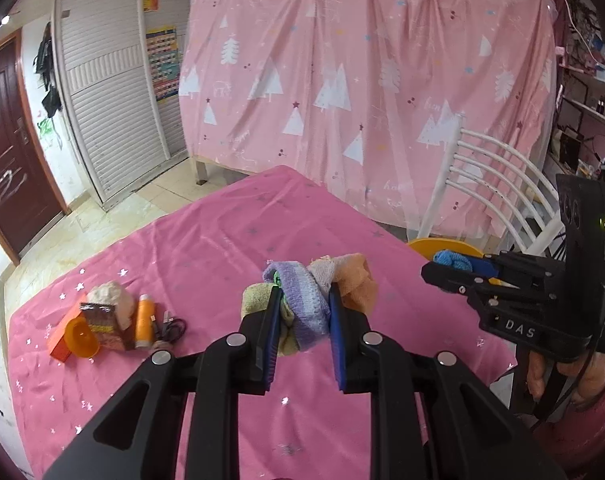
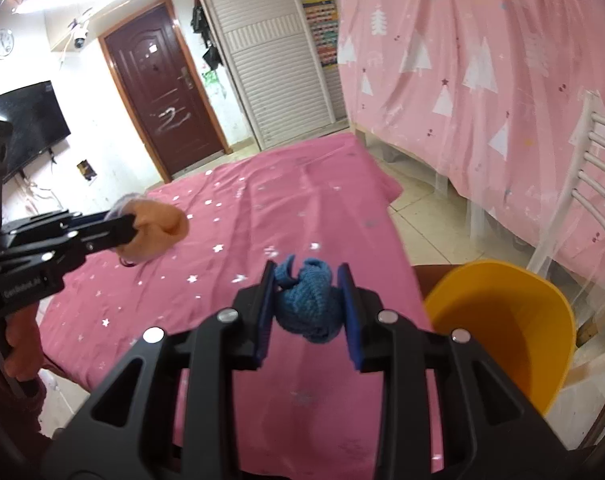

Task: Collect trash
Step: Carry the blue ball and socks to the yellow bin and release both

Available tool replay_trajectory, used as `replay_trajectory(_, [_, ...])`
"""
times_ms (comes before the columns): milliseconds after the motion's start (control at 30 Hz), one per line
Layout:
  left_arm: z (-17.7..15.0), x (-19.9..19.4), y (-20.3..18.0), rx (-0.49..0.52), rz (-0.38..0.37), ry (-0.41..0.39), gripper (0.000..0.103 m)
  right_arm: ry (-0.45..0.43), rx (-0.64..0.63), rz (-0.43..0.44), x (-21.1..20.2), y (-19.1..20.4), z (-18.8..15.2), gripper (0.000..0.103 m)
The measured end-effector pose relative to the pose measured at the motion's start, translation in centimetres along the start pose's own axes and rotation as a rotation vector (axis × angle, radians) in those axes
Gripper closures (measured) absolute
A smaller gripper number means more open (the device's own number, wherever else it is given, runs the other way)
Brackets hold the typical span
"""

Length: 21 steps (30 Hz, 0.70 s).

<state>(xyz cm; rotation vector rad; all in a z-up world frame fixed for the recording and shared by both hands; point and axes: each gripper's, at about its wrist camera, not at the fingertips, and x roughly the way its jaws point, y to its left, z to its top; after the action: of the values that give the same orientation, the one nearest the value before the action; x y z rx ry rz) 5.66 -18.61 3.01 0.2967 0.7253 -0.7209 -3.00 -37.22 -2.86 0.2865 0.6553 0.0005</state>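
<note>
The left gripper (image 1: 305,300) pinches a bundle of pastel knitted cloths (image 1: 314,292). The right gripper (image 2: 307,280) pinches a blue knitted wad (image 2: 308,304) near a yellow plastic bin (image 2: 502,332).

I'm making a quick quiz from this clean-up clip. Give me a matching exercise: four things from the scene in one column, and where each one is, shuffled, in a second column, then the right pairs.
Things:
1. blue knitted ball
2. bundle of pastel cloths
3. yellow bin
4. orange bottle

Places:
A. lying on the pink tablecloth beside a black cable
B. clamped in the left gripper
C. standing off the table's edge, by the white chair
D. clamped in the right gripper

Pairs: 1-D, 2-B, 3-C, 4-A
</note>
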Motion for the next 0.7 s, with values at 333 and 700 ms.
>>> replay_trajectory(333, [1.3,1.6,-3.7,0.044,-0.038,0.016,0.087,-0.046,0.071,-0.046,-1.9,-4.2,-0.1,0.074])
replay_trajectory(700, [3.5,4.0,-9.1,0.077,-0.108,0.031,0.087,-0.116,0.176,-0.122,-4.4,-9.6,-0.2,0.074])
